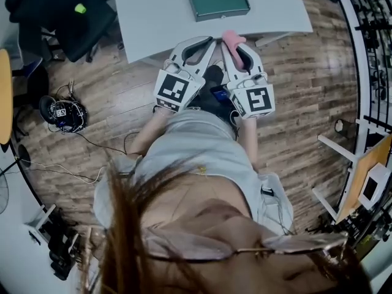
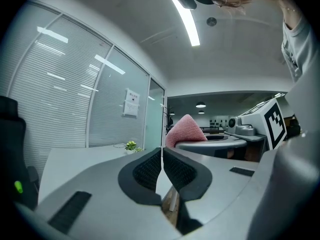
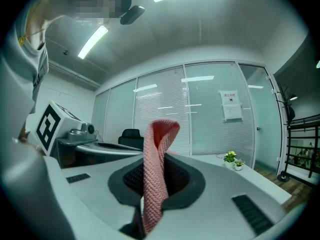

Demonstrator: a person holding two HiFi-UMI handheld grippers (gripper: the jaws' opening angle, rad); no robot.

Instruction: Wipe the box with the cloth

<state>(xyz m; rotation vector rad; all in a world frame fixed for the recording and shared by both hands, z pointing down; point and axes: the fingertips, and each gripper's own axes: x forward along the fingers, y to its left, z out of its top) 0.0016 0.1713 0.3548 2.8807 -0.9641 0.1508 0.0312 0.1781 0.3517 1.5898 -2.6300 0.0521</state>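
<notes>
**Cloth's in the gripper, box not touched yet**

The pink knitted cloth is pinched between the jaws of the right gripper. A folded loop of it sticks up past the tips and the rest hangs down below. The left gripper is closed up tight with nothing in it. Its view shows the two pads meeting, with only table and floor in the sliver beyond them.

From the head view, the flat dark green rectangular box lies on the white table, out ahead of both grippers and clear of them. The grippers hang side by side near the table's near edge, with the cloth well short of the box.

On handling, the cloth looks soft, light and floppy, so I'd guess the wiping has to be done with the bit right at the jaw tips, or it'll just fold over. The box looks stiff, thin and probably light. My worry is that it skates across that smooth tabletop once the cloth drags on it. I'd pin a corner or a short edge with the empty gripper and wipe along the lid.
</notes>
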